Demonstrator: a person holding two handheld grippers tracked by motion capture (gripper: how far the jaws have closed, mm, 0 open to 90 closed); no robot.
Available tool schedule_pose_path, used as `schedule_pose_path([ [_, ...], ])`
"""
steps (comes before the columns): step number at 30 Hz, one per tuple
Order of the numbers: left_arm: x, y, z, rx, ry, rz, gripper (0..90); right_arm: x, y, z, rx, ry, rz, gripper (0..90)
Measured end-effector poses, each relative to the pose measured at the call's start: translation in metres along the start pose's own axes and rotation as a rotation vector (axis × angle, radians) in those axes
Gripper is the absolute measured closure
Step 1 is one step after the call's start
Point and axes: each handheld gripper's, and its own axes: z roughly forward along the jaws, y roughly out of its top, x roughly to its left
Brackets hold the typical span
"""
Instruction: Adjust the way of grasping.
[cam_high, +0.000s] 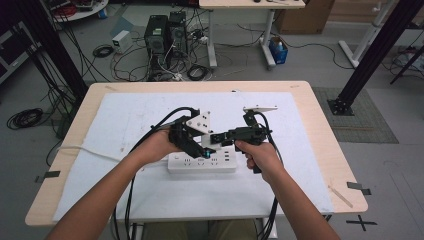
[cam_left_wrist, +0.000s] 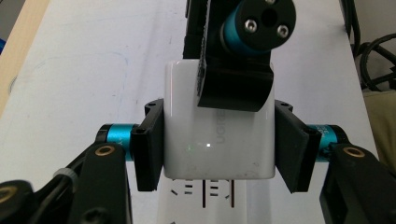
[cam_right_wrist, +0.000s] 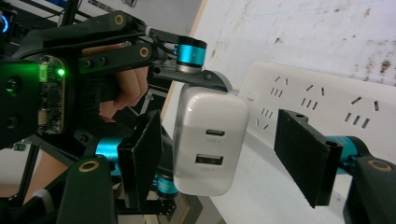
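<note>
I've got the white USB charger (cam_left_wrist: 217, 135) clamped in my left gripper (cam_left_wrist: 217, 144), just above the power strip (cam_high: 200, 164) on the table (cam_high: 300, 100) (prongs hidden, so whether it's unplugged I can't say). My right gripper (cam_right_wrist: 229, 163) straddles the charger, pads not yet touching; handover remains.

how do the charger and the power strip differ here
The charger is a compact rounded block; the power strip is long and flat. The charger is held up, clamped in the left gripper; the strip lies on the table's white mat. The charger's face shows two USB ports; the strip's shows rows of socket slots. Both are glossy white plastic.
</note>
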Motion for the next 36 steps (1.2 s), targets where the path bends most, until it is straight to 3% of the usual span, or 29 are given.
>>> schedule_pose_path([
  [10, -0.002, 0.002, 0.001, 0.0, 0.006, 0.016, 42.5, -0.001, 0.002, 0.007, 0.013, 0.056, 0.025, 39.9],
  [20, -0.004, 0.005, 0.003, 0.0, 0.017, 0.03, 42.5, -0.005, 0.001, 0.009, 0.004, 0.085, 0.038, 59.0],
  [22, -0.005, 0.005, 0.003, 0.006, 0.027, 0.042, 42.5, -0.007, 0.001, 0.008, -0.004, 0.109, 0.061, 60.2],
  [28, -0.007, 0.006, 0.007, 0.028, 0.053, 0.058, 42.5, -0.012, 0.0, 0.01, -0.018, 0.119, 0.08, 61.9],
  [30, -0.006, 0.006, 0.007, 0.035, 0.062, 0.049, 42.1, -0.012, -0.001, 0.01, -0.034, 0.116, 0.071, 62.2],
  [33, -0.002, 0.004, 0.006, 0.047, 0.078, -0.005, 27.7, -0.011, -0.001, 0.009, -0.041, 0.089, 0.04, 62.4],
  [36, 0.0, 0.0, 0.001, 0.041, 0.083, -0.02, 27.5, -0.01, -0.002, 0.005, -0.065, 0.07, 0.002, 62.4],
])
